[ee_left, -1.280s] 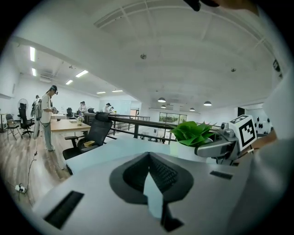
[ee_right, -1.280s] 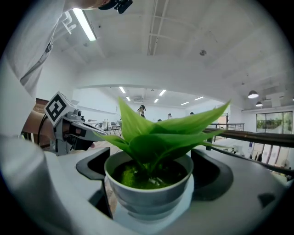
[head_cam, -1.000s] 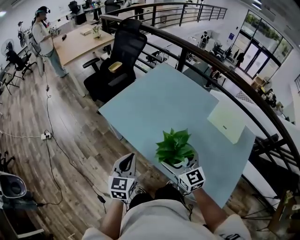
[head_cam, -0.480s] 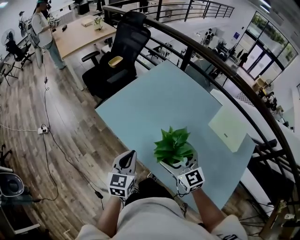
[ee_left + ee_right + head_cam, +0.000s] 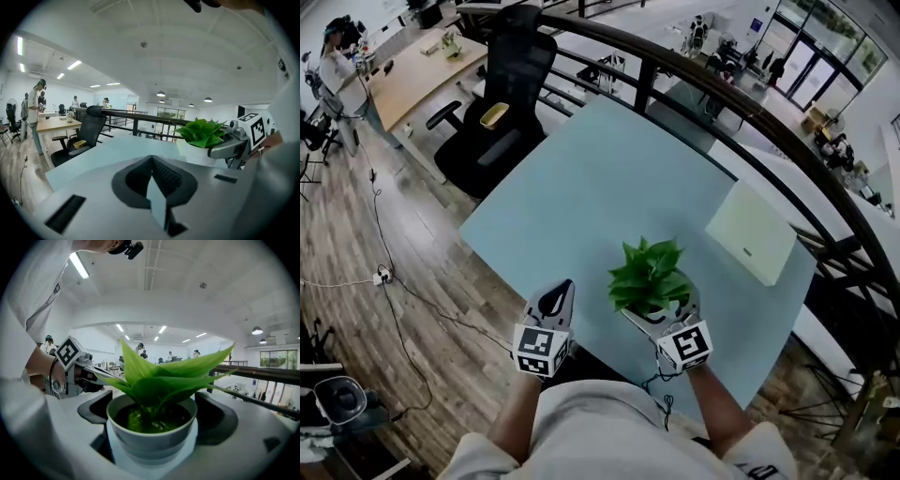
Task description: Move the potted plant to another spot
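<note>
Green potted plant (image 5: 649,277) between fingers of the right gripper (image 5: 659,307), near pale-blue table (image 5: 609,178) edge; left gripper (image 5: 561,296) fingers together, empty.

The potted plant (image 5: 649,281) sits within the right claw (image 5: 657,310), the left claw (image 5: 563,290) beside it.

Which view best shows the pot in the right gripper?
Right gripper view: the pot sits close up between the fingers. Head view mostly hides it under leaves; left gripper view shows its side only.
</note>
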Tool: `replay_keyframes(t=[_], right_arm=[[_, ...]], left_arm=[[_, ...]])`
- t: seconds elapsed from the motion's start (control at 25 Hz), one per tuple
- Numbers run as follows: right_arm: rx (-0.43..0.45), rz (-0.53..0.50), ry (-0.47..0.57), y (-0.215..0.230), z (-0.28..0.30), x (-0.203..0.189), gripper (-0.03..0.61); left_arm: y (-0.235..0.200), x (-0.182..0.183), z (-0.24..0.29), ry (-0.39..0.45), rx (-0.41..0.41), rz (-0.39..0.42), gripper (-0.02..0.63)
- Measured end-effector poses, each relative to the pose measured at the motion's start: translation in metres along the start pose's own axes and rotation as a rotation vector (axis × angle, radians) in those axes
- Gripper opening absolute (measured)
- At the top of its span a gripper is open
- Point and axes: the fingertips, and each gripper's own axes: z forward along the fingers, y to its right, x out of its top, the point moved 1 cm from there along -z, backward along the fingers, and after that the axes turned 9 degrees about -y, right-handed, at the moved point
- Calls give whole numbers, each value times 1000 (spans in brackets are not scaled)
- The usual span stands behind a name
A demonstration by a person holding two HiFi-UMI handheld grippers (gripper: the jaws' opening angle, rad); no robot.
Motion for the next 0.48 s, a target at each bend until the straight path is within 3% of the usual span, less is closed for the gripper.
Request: replay_keyframes(t=[0.2,0.48], right_arm=[[-16,43,-48,12,1,-25,545],[28,49,-71,16,21,-35,545]], left_arm=[[7,-19,25,-80,-35,-10,12],[-1,-27,49,-124,-14,-45,12]])
